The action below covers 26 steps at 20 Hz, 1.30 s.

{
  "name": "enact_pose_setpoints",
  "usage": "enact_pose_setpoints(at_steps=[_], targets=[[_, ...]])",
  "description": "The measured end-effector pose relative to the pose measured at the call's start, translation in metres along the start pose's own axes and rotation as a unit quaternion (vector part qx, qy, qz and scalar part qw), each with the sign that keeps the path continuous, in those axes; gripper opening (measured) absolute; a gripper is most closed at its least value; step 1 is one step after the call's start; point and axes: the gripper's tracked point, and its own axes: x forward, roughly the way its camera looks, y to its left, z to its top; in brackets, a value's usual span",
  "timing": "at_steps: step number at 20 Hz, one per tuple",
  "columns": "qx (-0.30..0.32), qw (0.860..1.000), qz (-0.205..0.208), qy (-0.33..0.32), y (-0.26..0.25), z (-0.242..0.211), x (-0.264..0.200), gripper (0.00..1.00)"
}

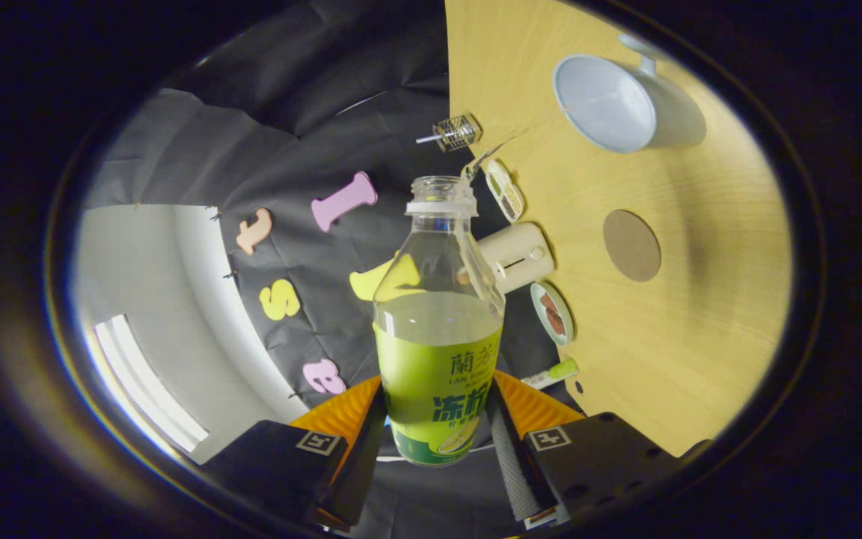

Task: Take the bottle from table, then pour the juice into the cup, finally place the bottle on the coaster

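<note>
Holding the bottle (438, 322) tight, the gripper (437, 434) has its two orange fingers (349, 415) pressed on both sides of the green label. The bottle has no cap on. It is tipped, and a thin stream of juice (502, 146) runs from its mouth toward the cup (604, 103). Some juice is left inside the bottle.

Next to the bottle's neck, a small wire cage thing (457, 132) sits at the table's edge. Just past the bottle are a little oval dish (506, 191), a cream box with a slot (517, 257), a round dish with something brown in it (552, 313), and a small green and white tube (551, 374).

Farther over, the wooden table (700, 337) holds the pale blue cup, which is near the bottle's mouth. The round brown coaster (631, 245) lies bare, well apart from the bottle.
</note>
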Motion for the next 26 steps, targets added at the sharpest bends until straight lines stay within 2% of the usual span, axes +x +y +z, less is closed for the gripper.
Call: enact_pose_setpoints(at_steps=[26], targets=[[0.084,0.995,0.053,-0.027,0.034,0.008,0.001,0.76]])
